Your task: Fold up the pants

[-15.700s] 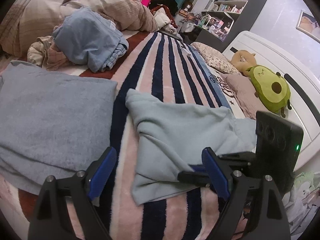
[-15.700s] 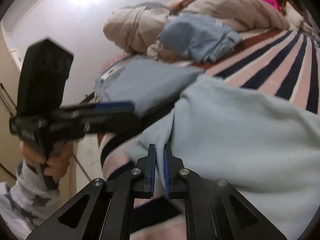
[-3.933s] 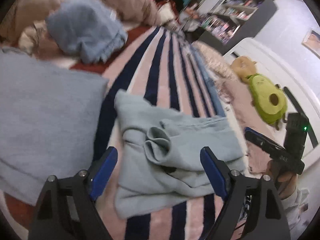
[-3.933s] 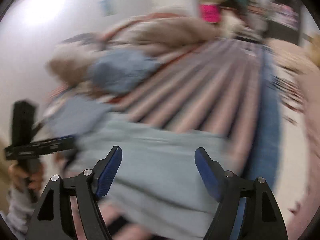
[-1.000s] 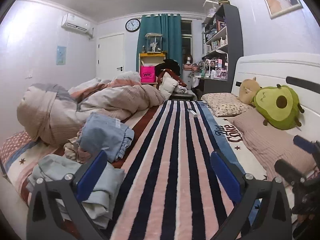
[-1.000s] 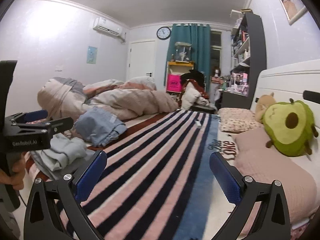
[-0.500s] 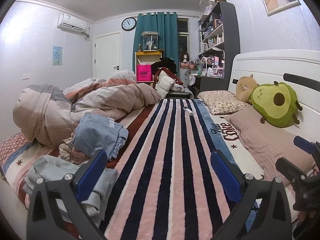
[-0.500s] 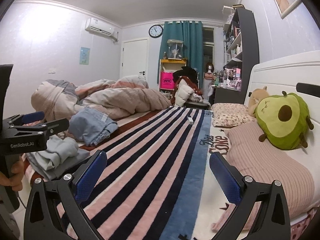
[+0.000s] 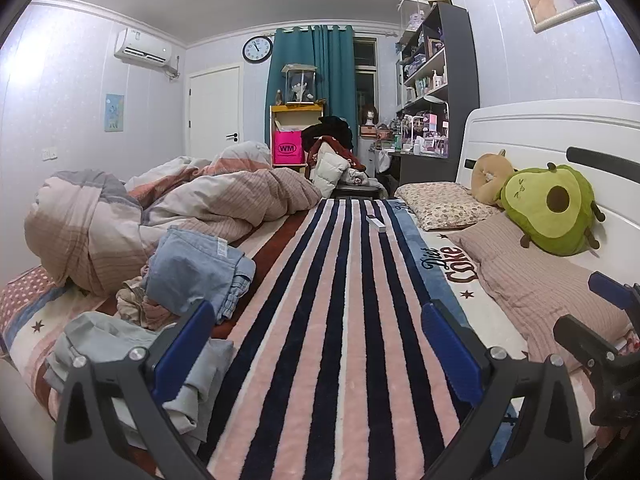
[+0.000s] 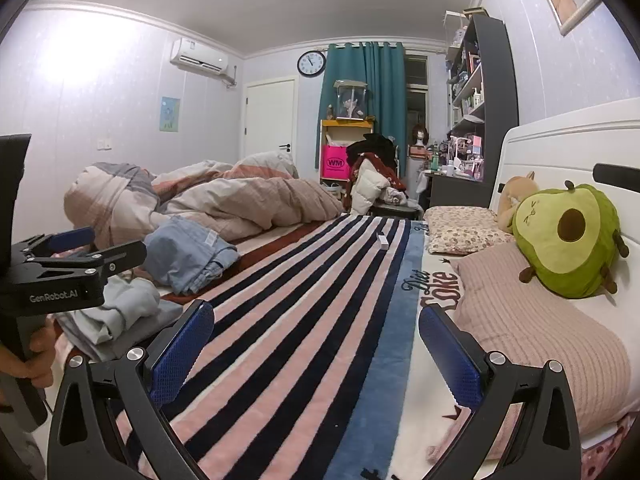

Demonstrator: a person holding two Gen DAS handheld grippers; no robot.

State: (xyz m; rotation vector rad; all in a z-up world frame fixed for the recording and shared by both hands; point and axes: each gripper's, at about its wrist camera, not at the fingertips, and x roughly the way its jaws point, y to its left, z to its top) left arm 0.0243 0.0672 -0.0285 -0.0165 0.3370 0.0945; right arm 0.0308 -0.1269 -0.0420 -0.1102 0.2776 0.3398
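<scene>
My left gripper [image 9: 316, 344] has its blue-padded fingers [image 9: 182, 346] spread wide with nothing between them, hovering above the striped blanket [image 9: 340, 320]. My right gripper [image 10: 316, 344] is just as wide apart and empty, over the same blanket nearer its blue edge. From the left wrist I catch only a sliver of the right gripper at the far right border, cut off by the frame; from the right wrist the left gripper shows side-on at the left edge, with the hand [image 10: 24, 360] holding it partly out of view.

The pants [image 9: 120, 344], pale blue-grey, sit folded in a small stack at the near left corner of the bed, just beside a heap of blue clothes [image 9: 192, 268]. My left finger covers part of the stack, so I cannot make out how tidy the folds are. From the right wrist the left gripper overlaps the stack too.

Farther out lie the rumpled duvet [image 9: 160, 208], a small white object [image 9: 376, 222] on the stripes that is too small to identify, the pillows [image 9: 532, 280] and the avocado plush [image 9: 552, 208] against the headboard.

Compared with half a second ago, both views are almost unchanged; the fingers are equally wide. Four seconds back the pants lay loosely bunched on the stripes directly ahead of the fingers.
</scene>
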